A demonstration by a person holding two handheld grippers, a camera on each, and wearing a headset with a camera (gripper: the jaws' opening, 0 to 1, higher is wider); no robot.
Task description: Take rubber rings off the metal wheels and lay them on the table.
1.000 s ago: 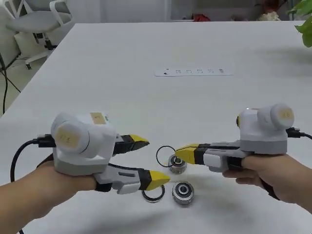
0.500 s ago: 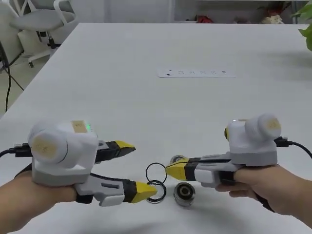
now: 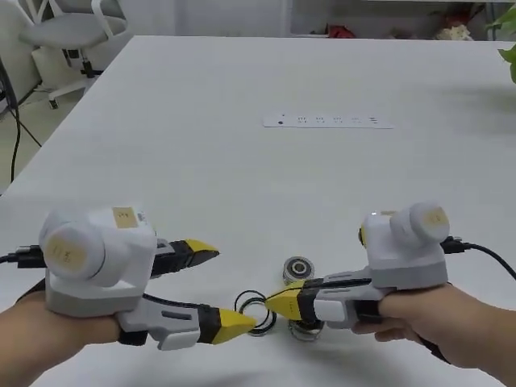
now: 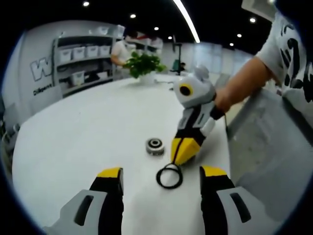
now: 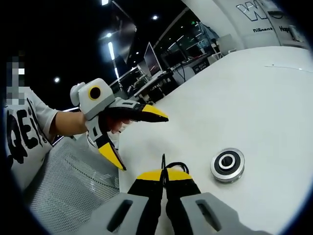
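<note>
Near the front edge of the white table, a black rubber ring lies flat, and the head view suggests a second thin loop overlapping it. The right gripper reaches in from the right with its yellow-tipped jaws pressed together, the tip touching the ring's edge; whether any rubber is nipped between them cannot be told. In the right gripper view those jaws rise closed, with a black arc of the ring just past the tips. The left gripper is held from the left with its jaws spread wide apart, the lower tip beside the ring and nothing between them; in the left gripper view the ring sits flat ahead of the open jaws. One metal wheel lies just behind the right gripper's tip, clear of the ring. Another wheel lies partly hidden under the right gripper's jaws. Farther back, toward the table's middle, lies a white power strip.
</note>
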